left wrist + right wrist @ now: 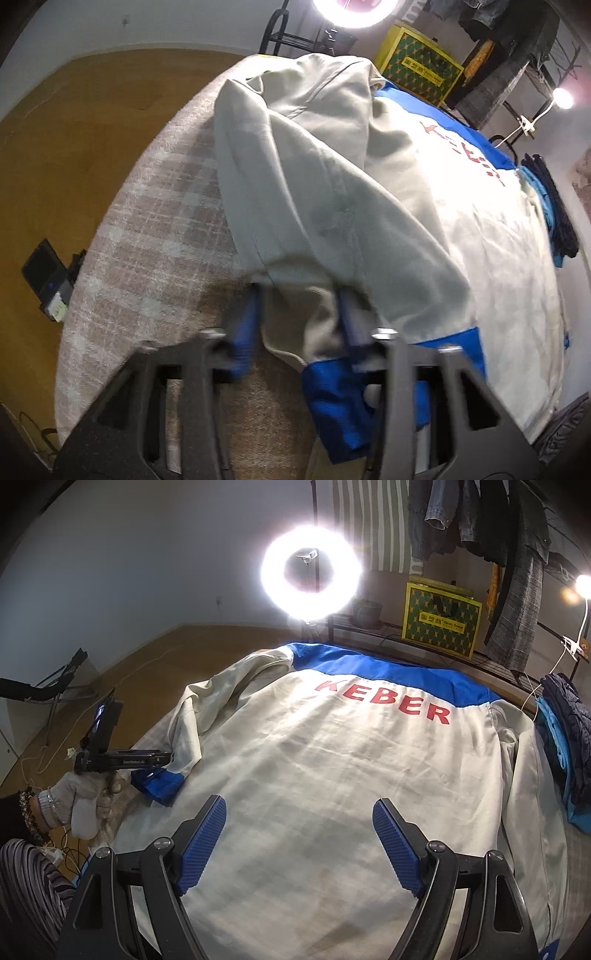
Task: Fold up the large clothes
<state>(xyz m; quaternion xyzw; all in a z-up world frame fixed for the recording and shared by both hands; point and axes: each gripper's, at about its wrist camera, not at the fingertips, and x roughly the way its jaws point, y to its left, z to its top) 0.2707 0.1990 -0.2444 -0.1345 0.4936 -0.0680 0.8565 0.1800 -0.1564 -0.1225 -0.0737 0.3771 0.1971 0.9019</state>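
A large cream jacket (332,760) with a blue yoke and red letters KEBER lies back up on the bed. Its left sleeve (295,192) is folded in over the body, and its blue cuff (332,398) hangs near my left gripper (299,325). The sleeve cloth lies between the left gripper's blue pads, which stand apart; the view there is blurred. In the right wrist view the left gripper (162,760) sits at the sleeve cuff (159,784). My right gripper (299,845) is open and empty above the jacket's lower back.
The bed has a checked cover (155,236). Folded dark and blue clothes (565,746) lie at its right edge. A ring light (310,568), a yellow box (439,624) on a rack and hanging clothes stand behind. Wooden floor lies to the left.
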